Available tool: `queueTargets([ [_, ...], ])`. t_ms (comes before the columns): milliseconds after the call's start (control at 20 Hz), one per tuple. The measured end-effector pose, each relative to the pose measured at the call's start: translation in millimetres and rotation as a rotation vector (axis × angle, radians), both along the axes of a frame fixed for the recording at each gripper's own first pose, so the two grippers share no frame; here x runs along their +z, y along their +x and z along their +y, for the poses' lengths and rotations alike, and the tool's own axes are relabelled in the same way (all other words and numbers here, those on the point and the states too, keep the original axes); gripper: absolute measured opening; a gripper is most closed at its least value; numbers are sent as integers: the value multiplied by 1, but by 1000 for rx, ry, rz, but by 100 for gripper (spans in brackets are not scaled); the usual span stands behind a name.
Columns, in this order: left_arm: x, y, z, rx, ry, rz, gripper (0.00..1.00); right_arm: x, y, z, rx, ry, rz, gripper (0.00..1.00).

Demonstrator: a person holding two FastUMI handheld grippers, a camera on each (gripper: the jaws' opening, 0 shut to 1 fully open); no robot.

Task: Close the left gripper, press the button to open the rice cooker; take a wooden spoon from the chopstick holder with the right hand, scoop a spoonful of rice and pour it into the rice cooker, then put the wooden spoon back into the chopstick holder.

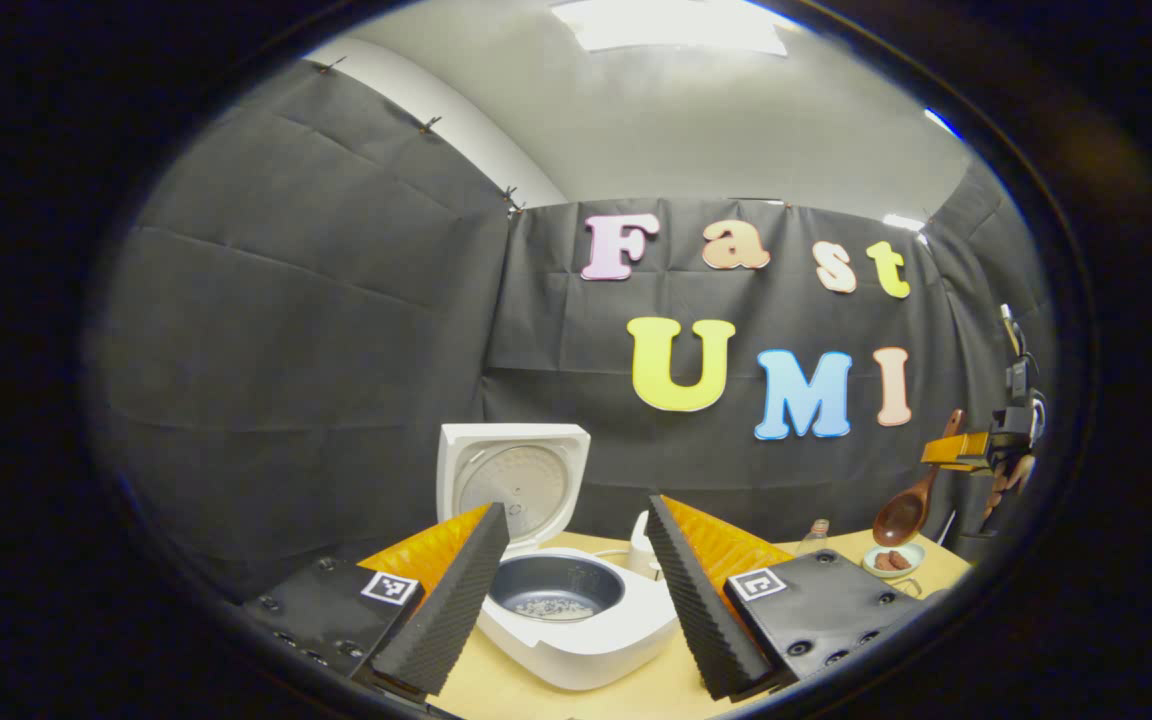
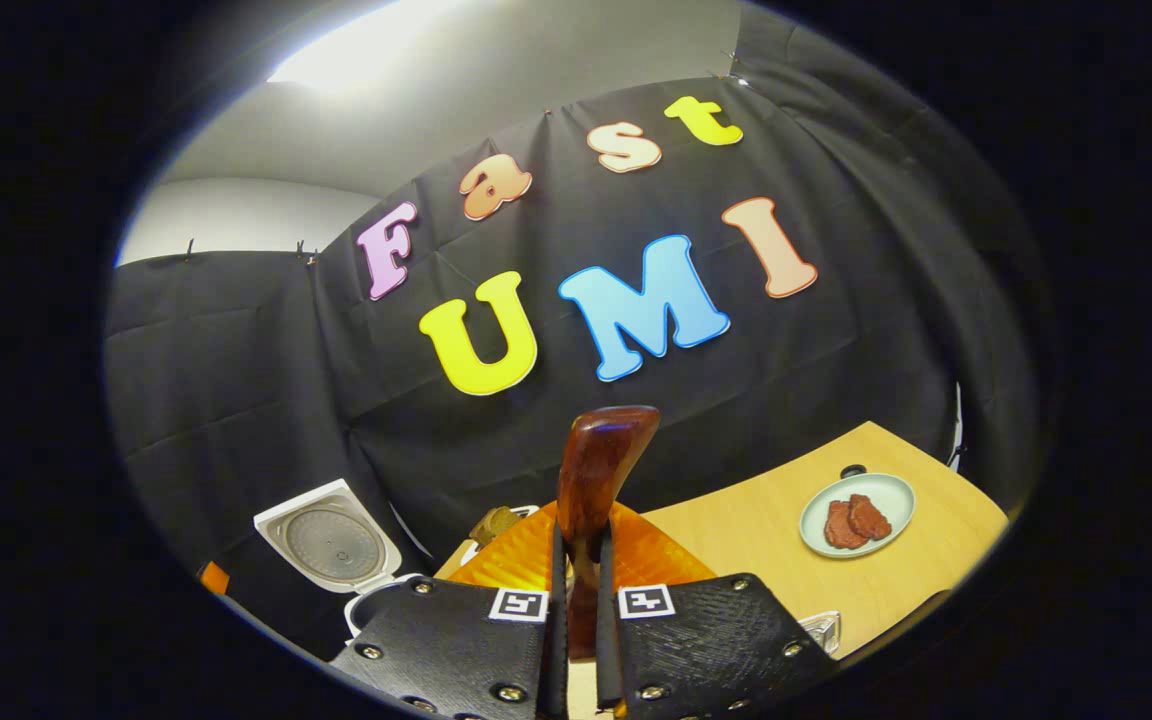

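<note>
The left gripper view sits low over the wooden table (image 1: 556, 690), level, facing the back cloth wall, close to the open rice cooker (image 1: 566, 610) at six o'clock between its own fingers, looking down into the pot. The right gripper view hangs higher and is rolled, so the table (image 2: 756, 525) slopes up toward four o'clock; its camera looks along the wooden spoon (image 2: 596, 480) handle rising at six o'clock. Both views share the back wall, the raised cooker lid (image 1: 514, 480) (image 2: 331, 545), seen at eight o'clock in the right gripper view, and a small plate (image 1: 893, 561) (image 2: 857, 514), probably the same one.
</note>
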State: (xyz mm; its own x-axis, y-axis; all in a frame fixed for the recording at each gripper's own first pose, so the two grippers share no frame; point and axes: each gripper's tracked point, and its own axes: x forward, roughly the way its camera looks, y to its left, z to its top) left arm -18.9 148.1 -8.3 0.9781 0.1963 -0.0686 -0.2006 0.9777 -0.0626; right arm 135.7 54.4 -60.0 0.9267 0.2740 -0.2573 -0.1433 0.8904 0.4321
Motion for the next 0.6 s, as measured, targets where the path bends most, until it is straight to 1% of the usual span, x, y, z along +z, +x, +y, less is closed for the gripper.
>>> queueTargets([
  [100, 3, 6, -15, -20, 7, -5, 97, -10, -2, -22, -29, -17, 9, 11],
  [250, 7, 9, -37, -48, 11, -7, 96, -25, -8, -52, -74, -9, 35, 11],
  [300, 7, 10, -44, -58, 15, -4, 94, -31, -10, -62, -87, -10, 46, 11],
  [350, 7, 11, -49, -64, 22, -4, 96, -38, -11, -70, -101, -15, 54, 11],
  [400, 9, 11, -53, -67, 30, -4, 96, -45, -13, -78, -112, -22, 65, 11],
  [550, 10, 14, -67, -81, 38, -5, 96, -66, -18, -95, -130, -37, 97, 11],
  [600, 11, 14, -71, -86, 41, -4, 94, -74, -20, -99, -135, -43, 107, 11],
])
